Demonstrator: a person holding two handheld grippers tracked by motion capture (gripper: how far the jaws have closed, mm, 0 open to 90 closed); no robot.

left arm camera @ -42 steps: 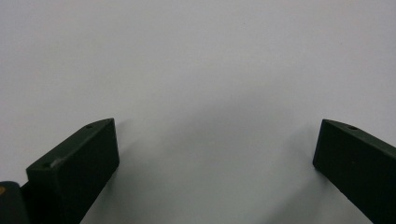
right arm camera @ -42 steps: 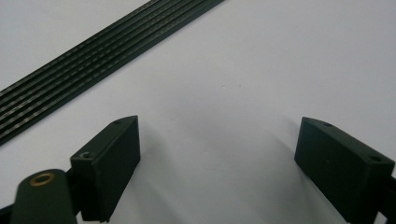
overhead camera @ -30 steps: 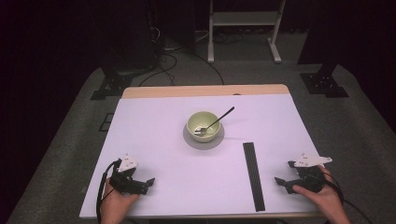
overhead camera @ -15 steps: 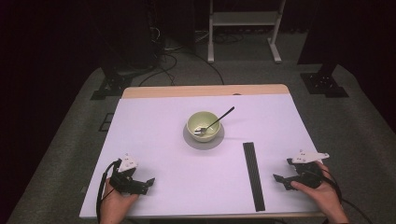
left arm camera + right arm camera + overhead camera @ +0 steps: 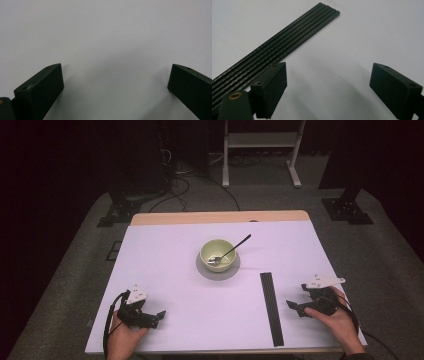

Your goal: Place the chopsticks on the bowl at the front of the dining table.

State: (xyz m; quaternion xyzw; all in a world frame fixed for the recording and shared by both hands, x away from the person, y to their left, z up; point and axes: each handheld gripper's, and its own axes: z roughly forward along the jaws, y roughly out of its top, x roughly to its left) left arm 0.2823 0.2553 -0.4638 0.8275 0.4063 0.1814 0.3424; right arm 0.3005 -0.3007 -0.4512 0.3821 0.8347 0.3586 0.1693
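On the table (image 5: 170,270) near me, my left gripper (image 5: 159,314) rests with jaws spread wide, nothing between them. My right gripper (image 5: 291,305) is spread too, just beside the black strip (image 5: 271,307).

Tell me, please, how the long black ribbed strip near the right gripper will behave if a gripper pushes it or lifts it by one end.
The black strip lies flat, thin and straight on the white table, so it will probably slide, not roll. Its ridges may help the grip. Being so long and thin, it may sag if lifted by one end.
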